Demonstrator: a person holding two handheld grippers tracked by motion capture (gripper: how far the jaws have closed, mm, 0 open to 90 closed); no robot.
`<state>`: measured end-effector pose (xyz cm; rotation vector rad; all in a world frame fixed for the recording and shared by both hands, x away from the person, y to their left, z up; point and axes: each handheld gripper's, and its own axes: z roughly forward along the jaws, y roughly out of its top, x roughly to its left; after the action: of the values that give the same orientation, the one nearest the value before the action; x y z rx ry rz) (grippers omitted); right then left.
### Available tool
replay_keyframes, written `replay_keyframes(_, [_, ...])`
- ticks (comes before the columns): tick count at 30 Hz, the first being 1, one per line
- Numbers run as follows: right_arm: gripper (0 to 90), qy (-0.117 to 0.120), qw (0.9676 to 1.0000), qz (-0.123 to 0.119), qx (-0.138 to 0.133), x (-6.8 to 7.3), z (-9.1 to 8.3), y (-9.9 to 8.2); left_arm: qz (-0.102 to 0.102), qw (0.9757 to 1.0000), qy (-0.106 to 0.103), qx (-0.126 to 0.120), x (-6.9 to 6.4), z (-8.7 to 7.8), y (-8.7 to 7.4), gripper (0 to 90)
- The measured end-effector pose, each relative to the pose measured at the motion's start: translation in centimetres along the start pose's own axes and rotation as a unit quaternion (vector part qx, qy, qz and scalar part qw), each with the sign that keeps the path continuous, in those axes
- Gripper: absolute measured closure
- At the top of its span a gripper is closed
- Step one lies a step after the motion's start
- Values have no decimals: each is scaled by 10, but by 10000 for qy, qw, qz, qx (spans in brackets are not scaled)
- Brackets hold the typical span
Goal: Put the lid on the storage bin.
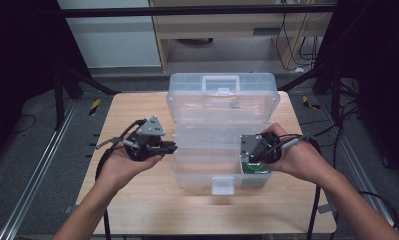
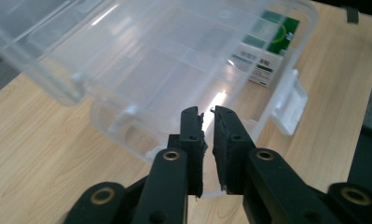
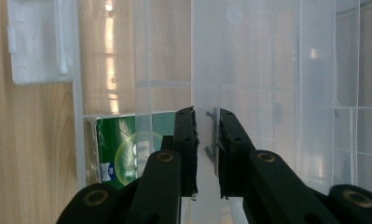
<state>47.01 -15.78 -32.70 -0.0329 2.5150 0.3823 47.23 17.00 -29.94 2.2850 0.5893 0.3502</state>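
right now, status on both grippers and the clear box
Left gripper pinching the clear box's left wall, right gripper clamped on the inner tray. Lid open. Green carton under the tray.

Clear box [image 1: 222, 145]: raised lid [image 1: 223, 95] blocks the far side; bare surface [image 1: 137, 200] left and near (green carton [image 1: 254, 167] fills its near-right corner).

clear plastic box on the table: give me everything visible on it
The clear plastic box sits mid-table on the wooden table, lid swung open and standing up at the back, handle on its top edge. It looks like translucent, glossy plastic. A white latch hangs at the front. A shallow clear tray spans the top; a green-and-white carton lies below, at the right front. The left gripper and right gripper each pinch a tray end between nearly closed fingers.
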Motion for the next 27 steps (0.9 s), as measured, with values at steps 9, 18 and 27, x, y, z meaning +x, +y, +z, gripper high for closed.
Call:
replay_keyframes(9, [790, -50, 10000, -24, 12, 3, 0, 1, -547, 9983, 84, -156, 29, 1, 6, 899])
replay_keyframes(18, [787, -80, 10000, 3, -12, 5, 0, -1, -729, 9969, 141, -251, 40, 4, 22, 900])
replay_keyframes(27, [788, -67, 10000, -16, -8, 10, 1, -1, -1078, 9933, 98, -392, 54, 5, 20, 900])
